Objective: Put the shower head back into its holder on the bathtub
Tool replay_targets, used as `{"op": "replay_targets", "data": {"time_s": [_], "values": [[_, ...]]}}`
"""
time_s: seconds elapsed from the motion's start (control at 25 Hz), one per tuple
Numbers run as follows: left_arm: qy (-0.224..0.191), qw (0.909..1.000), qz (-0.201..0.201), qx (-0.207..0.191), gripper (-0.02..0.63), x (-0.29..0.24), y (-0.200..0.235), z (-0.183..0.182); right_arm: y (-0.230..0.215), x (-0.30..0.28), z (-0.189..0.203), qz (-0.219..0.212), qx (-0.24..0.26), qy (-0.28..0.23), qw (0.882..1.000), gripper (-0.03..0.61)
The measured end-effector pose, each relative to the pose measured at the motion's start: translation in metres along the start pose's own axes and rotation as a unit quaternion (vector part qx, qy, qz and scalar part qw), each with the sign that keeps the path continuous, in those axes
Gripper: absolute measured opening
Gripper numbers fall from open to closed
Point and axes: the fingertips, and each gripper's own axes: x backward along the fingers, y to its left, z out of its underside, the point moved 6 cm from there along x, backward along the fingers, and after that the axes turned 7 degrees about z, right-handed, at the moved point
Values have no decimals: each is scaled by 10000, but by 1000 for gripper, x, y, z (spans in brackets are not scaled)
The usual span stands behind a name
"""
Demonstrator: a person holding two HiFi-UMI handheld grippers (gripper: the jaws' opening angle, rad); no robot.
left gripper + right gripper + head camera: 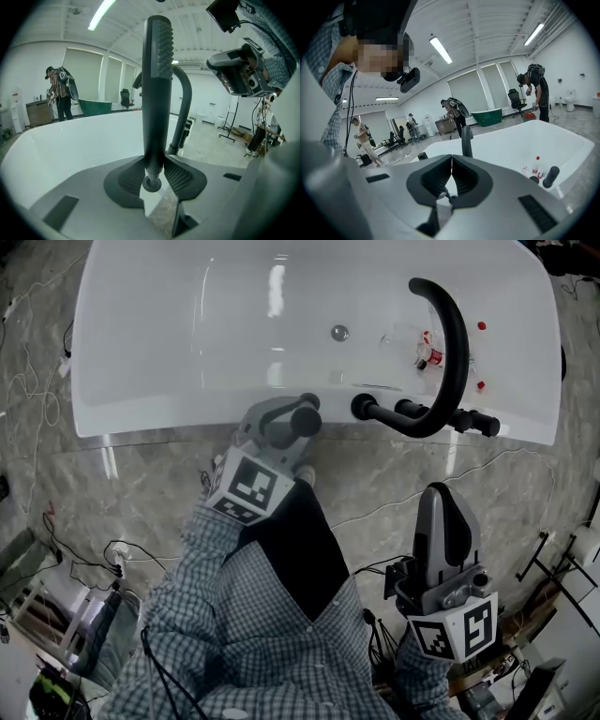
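The black stick-shaped shower head (157, 93) stands upright between the jaws of my left gripper (153, 174), which is shut on its lower stem. In the head view this gripper (298, 420) sits at the near rim of the white bathtub (141, 381), with the shower head (305, 418) at its tip. The gripper hides whatever lies under the shower head on the rim. My right gripper (444, 521) hangs low over the floor to the right, shut and holding nothing. Its own view shows the jaws (451, 161) pressed together, and the shower head (467, 139) beyond them.
A black arched faucet (450, 352) with knobs (361, 407) stands on the rim right of the shower head. A clear bottle (429, 351) and red caps (482, 325) lie in the tub near the drain (339, 332). Cables (403, 502) trail over the marble floor.
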Motion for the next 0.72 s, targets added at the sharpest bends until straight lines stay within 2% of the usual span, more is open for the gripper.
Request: {"op": "replay_targets", "data": {"time_s": [0.4,0.72], "values": [[223,9997,-20,10,132,-29,7,28,-17,-10,25,24,-117,71,9999,15],[412,9989,-34,-201,132,-43,6,42,-30,-10,38,43,-154,33,9999,15]]}}
